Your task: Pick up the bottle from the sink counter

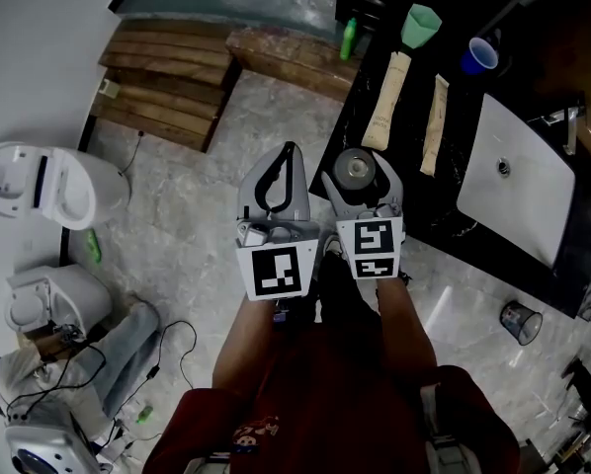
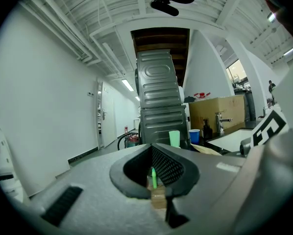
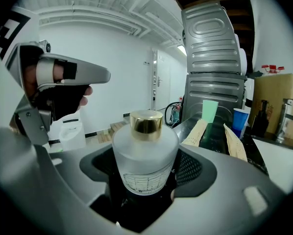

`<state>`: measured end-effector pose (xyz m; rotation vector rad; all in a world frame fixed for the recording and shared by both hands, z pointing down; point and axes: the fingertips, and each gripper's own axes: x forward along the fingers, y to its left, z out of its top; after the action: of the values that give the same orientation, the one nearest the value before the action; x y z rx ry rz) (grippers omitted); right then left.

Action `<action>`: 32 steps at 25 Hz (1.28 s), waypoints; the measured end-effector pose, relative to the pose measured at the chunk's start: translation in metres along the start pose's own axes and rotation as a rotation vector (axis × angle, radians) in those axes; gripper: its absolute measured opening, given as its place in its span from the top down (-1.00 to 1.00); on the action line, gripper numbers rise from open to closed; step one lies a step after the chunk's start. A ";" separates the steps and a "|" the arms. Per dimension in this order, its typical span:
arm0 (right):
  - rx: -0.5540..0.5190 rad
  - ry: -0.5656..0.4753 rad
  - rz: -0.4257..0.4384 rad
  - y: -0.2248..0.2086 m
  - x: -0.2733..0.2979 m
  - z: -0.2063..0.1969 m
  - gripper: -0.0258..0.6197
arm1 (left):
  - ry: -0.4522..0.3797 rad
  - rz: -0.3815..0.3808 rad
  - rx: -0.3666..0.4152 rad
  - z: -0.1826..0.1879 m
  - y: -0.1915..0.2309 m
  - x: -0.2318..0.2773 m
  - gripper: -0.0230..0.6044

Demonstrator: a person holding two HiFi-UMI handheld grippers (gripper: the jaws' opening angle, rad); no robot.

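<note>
A frosted round bottle with a gold cap stands on the near left corner of the black sink counter. My right gripper reaches around it, one jaw on each side. In the right gripper view the bottle fills the space between the jaws, and the pads lie against its sides. The bottle's base still rests on the counter. My left gripper hangs over the floor just left of the counter, shut and holding nothing. In the left gripper view its tips meet.
Farther along the counter lie two beige wrapped rolls, a green cup, a blue cup and a white basin with a tap. Wooden steps and a toilet stand to the left. Cables cross the floor.
</note>
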<state>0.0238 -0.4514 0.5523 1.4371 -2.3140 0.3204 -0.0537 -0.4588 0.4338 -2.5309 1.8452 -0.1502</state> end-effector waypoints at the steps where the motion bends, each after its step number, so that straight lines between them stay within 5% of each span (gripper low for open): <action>1: 0.001 0.000 0.000 0.000 0.000 0.000 -0.12 | 0.000 0.000 0.000 0.000 0.000 0.000 0.92; 32: 0.000 -0.043 -0.041 -0.002 -0.015 0.016 -0.12 | -0.045 -0.023 0.011 0.020 -0.006 -0.017 0.92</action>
<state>0.0282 -0.4468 0.5314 1.5036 -2.3143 0.2808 -0.0516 -0.4424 0.4134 -2.5268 1.7956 -0.1020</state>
